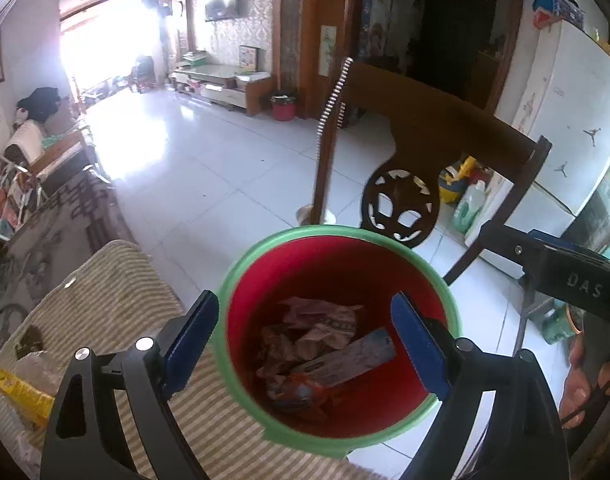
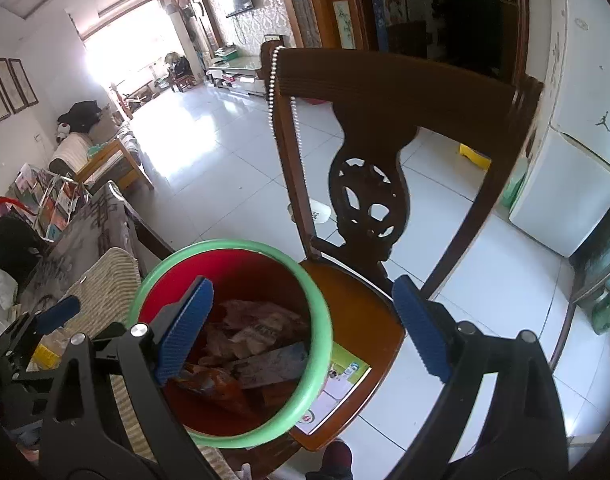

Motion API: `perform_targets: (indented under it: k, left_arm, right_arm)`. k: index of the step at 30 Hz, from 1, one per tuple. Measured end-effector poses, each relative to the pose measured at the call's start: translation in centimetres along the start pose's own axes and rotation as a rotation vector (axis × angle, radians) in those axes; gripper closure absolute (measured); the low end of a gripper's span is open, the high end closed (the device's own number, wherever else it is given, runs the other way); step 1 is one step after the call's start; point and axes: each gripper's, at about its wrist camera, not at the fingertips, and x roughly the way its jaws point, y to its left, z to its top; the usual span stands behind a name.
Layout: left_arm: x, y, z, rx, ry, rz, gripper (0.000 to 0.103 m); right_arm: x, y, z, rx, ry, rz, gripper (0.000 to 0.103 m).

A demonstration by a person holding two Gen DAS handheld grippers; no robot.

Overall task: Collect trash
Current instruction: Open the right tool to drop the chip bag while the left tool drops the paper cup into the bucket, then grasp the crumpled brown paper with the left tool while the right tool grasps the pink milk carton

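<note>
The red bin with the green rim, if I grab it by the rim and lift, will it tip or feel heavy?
The red bin probably lifts easily: it holds only crumpled paper and wrappers, so likely light. Gripped on one side of the green rim, it may tilt. It seems to sit partly over the chair seat, so a push could tip it.

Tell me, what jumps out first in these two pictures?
A red bin with a green rim sits dead center, crumpled trash at its bottom. Both grippers hover open above it, left gripper and right gripper, their blue fingers spread. Behind stands a carved wooden chair, and bright window glare fills the far left.
</note>
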Motion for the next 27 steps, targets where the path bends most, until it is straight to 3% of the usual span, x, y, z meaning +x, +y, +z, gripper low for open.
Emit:
perform_targets:
  k: [7, 12, 19, 23, 27]
  left_arm:
    - [-4.3, 6.2, -2.0, -0.136, -0.052, 0.089, 0.019]
    - [-7.3, 11.6, -5.3, -0.254, -0.069, 0.174, 0.018]
    - [-11.9, 22.2, -14.3, -0.479, -0.012, 0.362, 0.018]
    - [-15.3, 29.3, -21.4, -0.672, 0.035, 0.506, 0.018]
    - [-18.2, 35.2, -28.1, -0.903, 0.080, 0.585, 0.018]
  right_arm:
    - [0.6, 6.6, -0.3, -0.121, 0.011, 0.085, 0.013]
    - [0.9, 12.5, -1.7, -0.220, 0.035, 0.146, 0.012]
    - [0.7, 21.7, -6.0, -0.348, 0.086, 0.209, 0.011]
    - [0.3, 26.7, -9.2, -0.426, 0.126, 0.233, 0.011]
    - [-0.1, 31.7, -12.2, -0.502, 0.165, 0.270, 0.011]
